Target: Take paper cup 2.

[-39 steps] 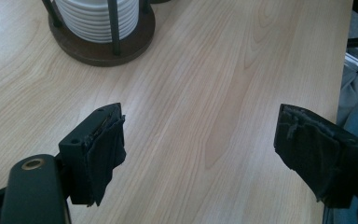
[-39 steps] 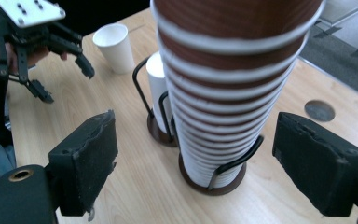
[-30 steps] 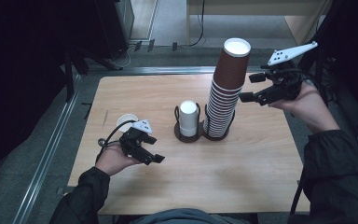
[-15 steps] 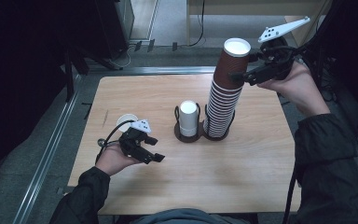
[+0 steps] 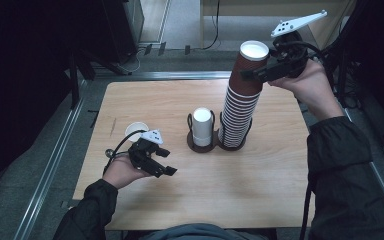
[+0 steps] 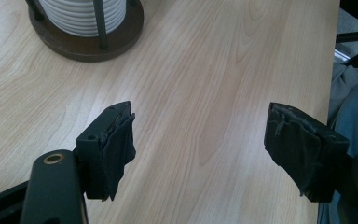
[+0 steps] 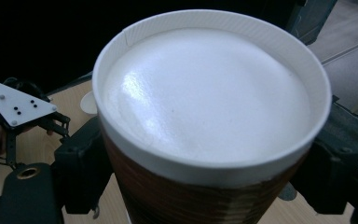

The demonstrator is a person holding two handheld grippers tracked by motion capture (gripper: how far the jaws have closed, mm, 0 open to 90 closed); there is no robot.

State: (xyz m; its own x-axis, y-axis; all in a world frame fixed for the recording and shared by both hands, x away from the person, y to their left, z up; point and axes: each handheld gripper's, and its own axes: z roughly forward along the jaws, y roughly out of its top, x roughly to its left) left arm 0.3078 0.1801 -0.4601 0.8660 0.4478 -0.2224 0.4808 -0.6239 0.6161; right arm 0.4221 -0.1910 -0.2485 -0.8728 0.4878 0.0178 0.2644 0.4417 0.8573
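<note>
A tall stack of brown paper cups stands in a dark wire holder at the table's middle. My right gripper is at its top, a jaw on each side of the top cup, and both pads lie against the cup's wall. A short stack of white cups fills the holder's other ring. My left gripper rests low at the table's left front; its jaws have just been closing and stand apart over bare wood with nothing between them. A single white cup sits just behind it.
The wooden table has free room in front and to the right of the holder. A metal rail runs along the floor at the left. The holder's base lies ahead of the left jaws.
My right gripper rose and moved left from beside the stack until its jaws came around the top cup. The left hand stayed in place and its jaws narrowed.
</note>
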